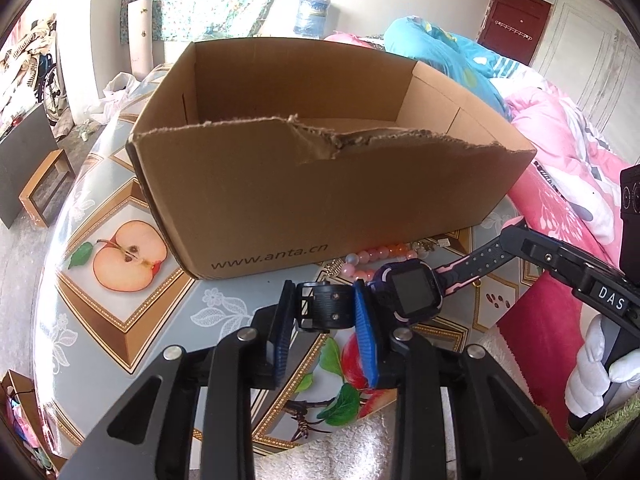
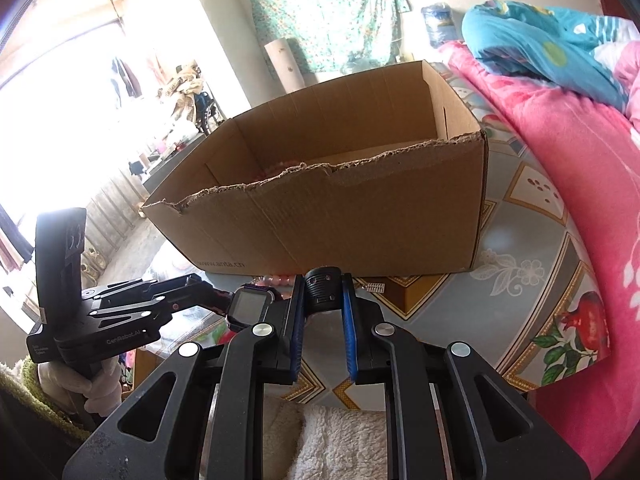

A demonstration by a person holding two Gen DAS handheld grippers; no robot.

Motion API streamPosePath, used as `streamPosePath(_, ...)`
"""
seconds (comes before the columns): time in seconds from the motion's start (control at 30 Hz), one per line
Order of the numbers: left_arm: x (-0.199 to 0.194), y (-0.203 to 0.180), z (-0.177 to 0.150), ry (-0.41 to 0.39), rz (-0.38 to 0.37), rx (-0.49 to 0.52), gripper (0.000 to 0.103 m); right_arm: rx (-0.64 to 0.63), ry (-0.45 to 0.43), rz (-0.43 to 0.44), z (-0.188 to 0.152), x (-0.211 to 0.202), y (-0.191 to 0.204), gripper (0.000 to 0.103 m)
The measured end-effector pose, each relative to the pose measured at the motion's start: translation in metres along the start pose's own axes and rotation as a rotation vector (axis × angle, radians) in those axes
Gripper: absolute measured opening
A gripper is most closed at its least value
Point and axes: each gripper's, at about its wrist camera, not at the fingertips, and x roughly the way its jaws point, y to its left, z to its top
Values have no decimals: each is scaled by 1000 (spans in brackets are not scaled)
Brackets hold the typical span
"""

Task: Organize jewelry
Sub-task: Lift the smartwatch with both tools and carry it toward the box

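A purple and pink smartwatch point(image 1: 412, 286) with black straps hangs between both grippers, above the table in front of an open cardboard box point(image 1: 320, 192). My left gripper point(image 1: 322, 306) is shut on the buckle end of one strap point(image 1: 324, 306). My right gripper point(image 2: 323, 286) is shut on the other strap point(image 2: 323, 284); in the left wrist view it reaches in from the right point(image 1: 516, 240). The watch face shows in the right wrist view point(image 2: 250, 306). A pink bead bracelet point(image 1: 366, 258) lies at the foot of the box point(image 2: 340, 208).
The table point(image 1: 100, 216) has a fruit-patterned cloth. A pink quilt point(image 2: 560, 140) and a blue bundle point(image 2: 540, 36) lie to the right. A small gold chain point(image 1: 332, 268) lies by the beads. A white fleece point(image 2: 340, 444) lies at the near edge.
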Motion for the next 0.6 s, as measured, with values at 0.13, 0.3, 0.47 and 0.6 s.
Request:
streamPosePath(0.13,3,1,2,12,-3,-11,28,13,2,3,0,1,-2,15)
streamPosePath(0.3,0,-2,5,7,7,-2,28,12,-1,7,-1,0,-2,15)
streamPosePath(0.47,-1,-5,5,8,14,4,28,20,1,10,-2,1,-4,15)
streamPosePath(0.6,-3,-8,5,4,18,12,28,22,-2,10,-3,-1,-5,15)
